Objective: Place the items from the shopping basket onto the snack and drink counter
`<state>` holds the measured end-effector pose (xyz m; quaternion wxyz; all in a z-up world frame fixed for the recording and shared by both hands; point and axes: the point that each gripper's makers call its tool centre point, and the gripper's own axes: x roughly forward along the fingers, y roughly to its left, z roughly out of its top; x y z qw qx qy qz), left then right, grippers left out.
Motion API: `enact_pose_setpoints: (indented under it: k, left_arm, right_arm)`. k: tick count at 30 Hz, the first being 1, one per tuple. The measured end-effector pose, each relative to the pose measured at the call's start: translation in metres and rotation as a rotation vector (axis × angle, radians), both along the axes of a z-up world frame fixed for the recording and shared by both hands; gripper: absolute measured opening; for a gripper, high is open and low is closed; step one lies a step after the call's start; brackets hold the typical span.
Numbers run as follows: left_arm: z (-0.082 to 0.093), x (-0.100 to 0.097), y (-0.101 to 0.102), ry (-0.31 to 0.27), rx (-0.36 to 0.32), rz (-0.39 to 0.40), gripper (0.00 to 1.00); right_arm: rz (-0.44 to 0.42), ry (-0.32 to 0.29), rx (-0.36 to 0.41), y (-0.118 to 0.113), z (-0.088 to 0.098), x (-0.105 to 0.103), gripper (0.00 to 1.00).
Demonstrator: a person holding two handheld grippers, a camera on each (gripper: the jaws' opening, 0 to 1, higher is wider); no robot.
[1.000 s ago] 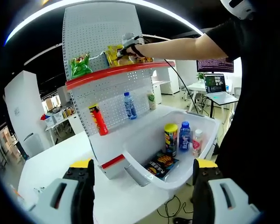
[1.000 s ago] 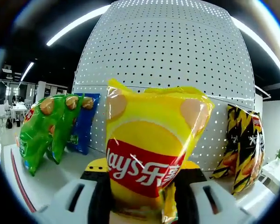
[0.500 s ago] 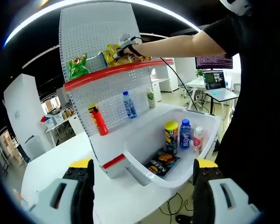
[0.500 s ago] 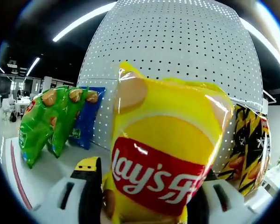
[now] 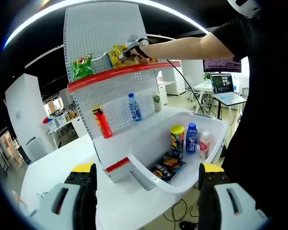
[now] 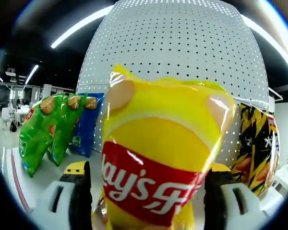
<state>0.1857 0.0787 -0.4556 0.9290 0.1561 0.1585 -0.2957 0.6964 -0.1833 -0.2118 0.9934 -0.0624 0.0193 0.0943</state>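
Right gripper (image 6: 149,196) jaws now wider round yellow bag (image 6: 158,158), basket (image 5: 182,143) below.

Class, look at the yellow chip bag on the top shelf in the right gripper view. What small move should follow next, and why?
Probably draw the right gripper straight back. Its jaws stand wide on either side of the yellow chip bag, which seems upright on the top shelf between the green bag and the black-and-yellow bag, so it looks placed.
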Motion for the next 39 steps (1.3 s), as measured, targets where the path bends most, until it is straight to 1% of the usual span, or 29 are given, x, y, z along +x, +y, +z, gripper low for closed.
enact_pose_setpoints:
  k: [2, 4, 8, 11, 13, 16, 20, 23, 24, 25, 26, 28, 29, 30, 32, 34, 36, 38, 39]
  left_arm:
    - [0.001, 0.001, -0.001, -0.004, -0.007, -0.002, 0.87]
    - [0.002, 0.001, -0.003, -0.007, -0.012, -0.005, 0.87]
    - [0.004, 0.003, -0.003, -0.012, -0.010, -0.004, 0.87]
    - [0.005, 0.004, -0.004, -0.013, -0.013, -0.003, 0.87]
    - [0.004, 0.003, -0.004, -0.012, -0.010, -0.006, 0.87]
    - [0.004, 0.004, -0.005, -0.011, -0.005, -0.011, 0.87]
    - [0.006, 0.004, -0.006, -0.017, -0.010, -0.012, 0.87]
    - [0.005, 0.004, -0.006, -0.014, -0.008, -0.013, 0.87]
    - [0.004, 0.004, -0.007, -0.012, -0.006, -0.015, 0.87]
    - [0.004, 0.003, -0.007, -0.012, -0.007, -0.017, 0.87]
    - [0.004, 0.003, -0.008, -0.012, -0.008, -0.020, 0.87]
    - [0.004, 0.003, -0.008, -0.014, -0.009, -0.022, 0.87]
    - [0.004, 0.004, -0.009, -0.016, -0.011, -0.023, 0.87]
    - [0.004, 0.004, -0.009, -0.017, -0.013, -0.023, 0.87]
    - [0.008, 0.003, -0.012, -0.022, -0.025, -0.036, 0.87]
    - [0.013, 0.002, -0.014, -0.033, -0.040, -0.048, 0.87]
    - [0.013, 0.003, -0.013, -0.035, -0.035, -0.045, 0.87]
    - [0.012, 0.004, -0.010, -0.028, -0.030, -0.042, 0.87]
    - [0.014, 0.004, -0.010, -0.028, -0.038, -0.042, 0.87]
  right_arm:
    - [0.001, -0.007, -0.003, 0.000, 0.003, -0.003, 0.97]
    - [0.007, -0.008, -0.003, 0.000, 0.003, -0.002, 0.97]
    - [0.022, 0.001, 0.010, 0.002, 0.004, -0.008, 0.97]
    - [0.022, -0.002, 0.013, 0.002, 0.004, -0.025, 0.97]
    - [0.014, 0.011, 0.034, 0.001, 0.001, -0.033, 0.97]
    - [0.007, -0.003, 0.045, 0.000, 0.003, -0.040, 0.97]
    - [0.013, -0.007, 0.055, 0.000, 0.007, -0.033, 0.97]
    - [0.012, -0.022, 0.053, -0.001, 0.010, -0.035, 0.97]
    - [0.013, -0.026, 0.055, -0.002, 0.012, -0.031, 0.97]
    - [0.025, -0.037, 0.067, 0.000, 0.015, -0.033, 0.97]
    - [0.037, -0.044, 0.075, 0.003, 0.017, -0.035, 0.97]
    - [0.046, -0.040, 0.053, 0.007, 0.014, -0.049, 0.97]
    - [0.049, -0.048, 0.050, 0.007, 0.015, -0.054, 0.97]
    - [0.053, -0.060, 0.041, 0.008, 0.017, -0.057, 0.97]
    - [0.051, -0.059, 0.035, 0.007, 0.017, -0.061, 0.97]
    - [0.053, -0.059, 0.039, 0.003, 0.019, -0.057, 0.96]
    - [0.060, -0.040, 0.050, 0.002, 0.019, -0.053, 0.96]
    - [0.061, -0.044, 0.051, 0.000, 0.024, -0.045, 0.96]
    - [0.057, -0.047, 0.050, -0.001, 0.023, -0.044, 0.96]
